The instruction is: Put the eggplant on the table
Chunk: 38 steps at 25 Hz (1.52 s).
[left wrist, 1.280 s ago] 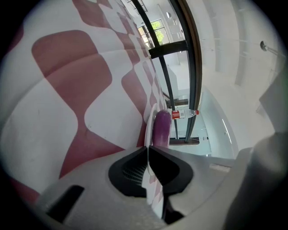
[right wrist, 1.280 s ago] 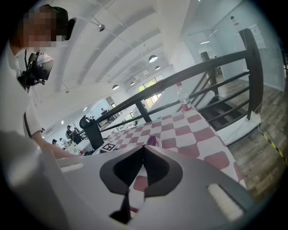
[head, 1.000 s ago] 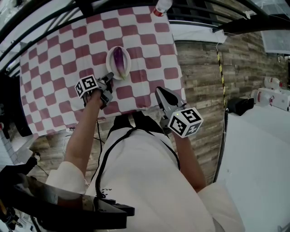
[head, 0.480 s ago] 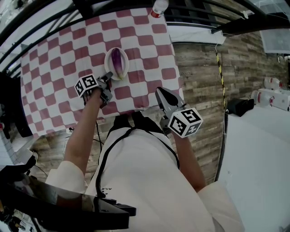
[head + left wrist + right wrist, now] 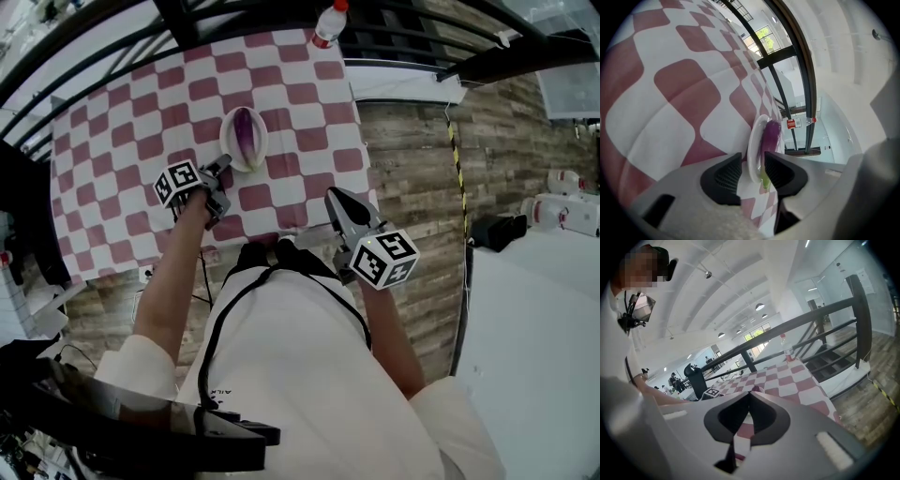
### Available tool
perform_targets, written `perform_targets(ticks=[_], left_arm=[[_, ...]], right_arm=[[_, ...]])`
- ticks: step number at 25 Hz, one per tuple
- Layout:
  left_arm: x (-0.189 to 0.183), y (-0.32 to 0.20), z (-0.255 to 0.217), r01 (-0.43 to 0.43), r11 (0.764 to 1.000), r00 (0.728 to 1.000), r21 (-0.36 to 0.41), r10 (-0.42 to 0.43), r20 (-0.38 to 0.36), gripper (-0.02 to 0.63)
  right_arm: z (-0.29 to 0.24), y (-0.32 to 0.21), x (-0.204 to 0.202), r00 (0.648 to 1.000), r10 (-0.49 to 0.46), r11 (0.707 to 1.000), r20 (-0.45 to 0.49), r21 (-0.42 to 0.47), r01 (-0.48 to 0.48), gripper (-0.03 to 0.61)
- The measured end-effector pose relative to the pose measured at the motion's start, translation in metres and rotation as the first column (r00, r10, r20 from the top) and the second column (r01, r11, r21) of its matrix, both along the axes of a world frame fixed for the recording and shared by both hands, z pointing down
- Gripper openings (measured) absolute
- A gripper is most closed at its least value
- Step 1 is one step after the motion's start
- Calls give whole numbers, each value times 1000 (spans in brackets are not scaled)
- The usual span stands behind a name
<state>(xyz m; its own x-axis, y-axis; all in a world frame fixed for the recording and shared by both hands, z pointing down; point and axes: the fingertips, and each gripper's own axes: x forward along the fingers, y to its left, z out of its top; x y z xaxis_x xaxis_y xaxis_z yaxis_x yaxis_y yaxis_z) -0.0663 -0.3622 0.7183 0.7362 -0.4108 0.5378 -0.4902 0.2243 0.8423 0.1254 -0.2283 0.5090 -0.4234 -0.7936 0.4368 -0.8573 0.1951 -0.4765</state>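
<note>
A purple eggplant [image 5: 245, 130] lies in a white plate [image 5: 228, 145] on the table [image 5: 309, 103] with the red-and-white checked cloth. My left gripper [image 5: 225, 165] is at the plate's near rim. In the left gripper view the plate [image 5: 753, 150] stands edge-on between the two pads, the eggplant [image 5: 771, 136] lying in it beyond them. The jaws of the left gripper [image 5: 752, 158] are opening, and a gap shows on each side of the rim. My right gripper [image 5: 331, 193] hovers at the table's near right corner, away from the plate. The right gripper [image 5: 750, 393] is shut with nothing in it.
A plastic bottle [image 5: 328, 23] with a red label stands at the table's far edge. Black railing bars [image 5: 187, 19] run behind the table. To the right the cloth ends and wooden floor [image 5: 412, 141] lies below.
The picture has shifted a little. My left gripper stays at the plate's near rim and the right gripper keeps its place; the jaws are too small here to compare.
</note>
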Motion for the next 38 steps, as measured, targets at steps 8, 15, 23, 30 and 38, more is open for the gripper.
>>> perform_targets(ticks=[8, 15, 23, 30, 38], left_arm=[[-18, 9, -23, 25, 998, 999, 51, -26, 23, 138], [-30, 19, -46, 16, 992, 998, 127, -23, 55, 86], [-36, 35, -65, -9, 983, 996, 182, -8, 92, 67], [-40, 42, -95, -46, 964, 992, 260, 13, 124, 55], [-41, 43, -140, -49, 934, 991, 355, 2, 132, 27]], right_arm=[[-6, 2, -5, 999, -40, 999, 11, 32, 39, 8], [-12, -3, -13, 996, -91, 994, 23, 57, 89, 7], [-15, -10, -24, 988, -154, 986, 35, 76, 151, 8], [-20, -18, -33, 979, -203, 975, 32, 98, 199, 8], [-29, -27, -38, 968, -250, 962, 23, 119, 245, 8]])
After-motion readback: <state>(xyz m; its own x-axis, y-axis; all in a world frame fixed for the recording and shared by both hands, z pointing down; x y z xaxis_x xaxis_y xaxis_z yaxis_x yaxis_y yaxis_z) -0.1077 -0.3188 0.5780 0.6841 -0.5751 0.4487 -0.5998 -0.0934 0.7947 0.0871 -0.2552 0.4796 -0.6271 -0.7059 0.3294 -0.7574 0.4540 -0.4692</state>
